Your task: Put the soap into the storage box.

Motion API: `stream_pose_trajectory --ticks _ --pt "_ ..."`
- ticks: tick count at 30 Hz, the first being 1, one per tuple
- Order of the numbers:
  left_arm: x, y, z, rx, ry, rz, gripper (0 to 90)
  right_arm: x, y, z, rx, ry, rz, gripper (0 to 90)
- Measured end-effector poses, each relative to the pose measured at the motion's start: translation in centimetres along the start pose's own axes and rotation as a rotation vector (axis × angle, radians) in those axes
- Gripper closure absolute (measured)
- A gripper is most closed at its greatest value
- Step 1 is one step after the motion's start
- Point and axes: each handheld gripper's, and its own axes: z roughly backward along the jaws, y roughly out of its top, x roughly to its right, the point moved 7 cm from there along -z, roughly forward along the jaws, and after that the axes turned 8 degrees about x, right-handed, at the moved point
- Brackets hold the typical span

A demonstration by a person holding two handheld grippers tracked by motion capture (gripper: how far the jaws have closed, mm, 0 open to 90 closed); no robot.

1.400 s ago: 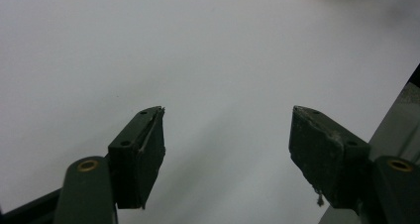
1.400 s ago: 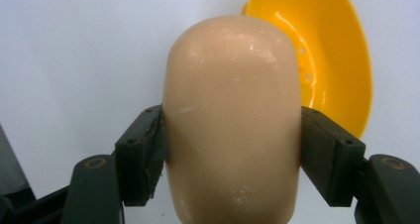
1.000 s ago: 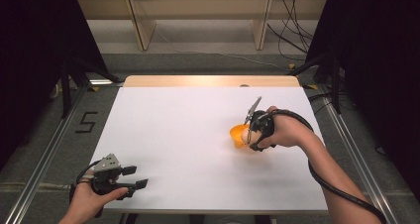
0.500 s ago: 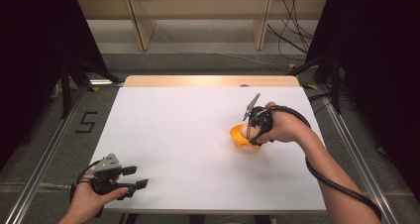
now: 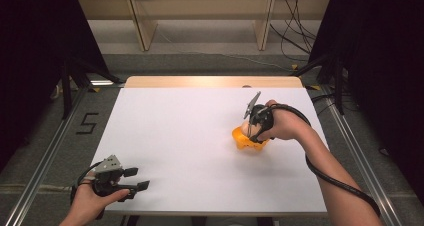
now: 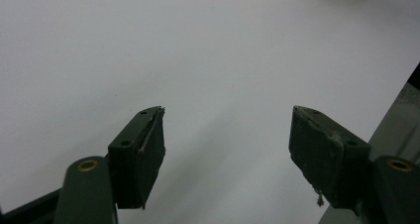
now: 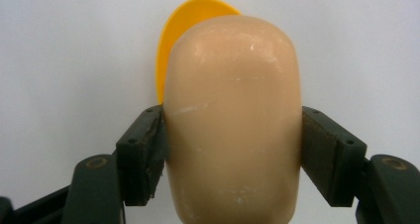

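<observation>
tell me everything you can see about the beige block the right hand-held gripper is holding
The beige block is smooth and slightly glossy, soap-like, with rounded corners and faint scuffs. The right hand-held gripper clamps it on both flanks, pads pressed against its sides. It stands lengthwise along the jaws, over an orange dish on the white table. Whether it touches the dish is unclear.

In the right gripper view the beige block [image 7: 233, 120] is hiding most of the orange dish [image 7: 185, 30], and the bottom edge is cutting off the block's lower end.
</observation>
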Motion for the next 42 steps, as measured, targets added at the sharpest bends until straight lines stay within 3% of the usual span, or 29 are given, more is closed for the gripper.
stream_pose_trajectory --ticks 4,5,7,13,16,31,39,42 --pt "0.1 0.0 -0.1 0.011 -0.011 0.008 29.7 0.1 0.1 -0.3 0.006 0.003 -0.006 33.1" --pt "-0.1 0.0 0.0 -0.003 -0.006 -0.007 29.7 0.1 0.1 -0.3 -0.003 0.011 -0.004 33.1" --pt "0.1 0.1 -0.1 0.014 -0.011 0.012 29.7 0.1 0.1 -0.4 -0.01 0.007 -0.012 33.1" --pt "0.1 0.1 -0.1 0.014 -0.012 0.009 29.7 0.3 0.1 -0.8 -0.001 0.029 0.012 33.1" --pt "0.1 0.1 -0.1 0.022 -0.009 0.013 29.7 0.2 -0.1 -1.0 -0.021 0.007 -0.014 33.1" --pt "0.1 0.1 -0.1 0.022 -0.011 0.011 29.7 0.4 -0.1 -1.9 -0.017 0.022 0.018 33.0" --pt "0.0 0.1 0.0 0.017 -0.011 0.008 29.7 0.6 0.2 -1.7 0.011 0.013 -0.027 36.5" --pt "0.0 0.1 0.0 0.017 -0.012 0.005 29.7 0.6 0.3 -1.3 0.015 0.012 -0.019 38.0"
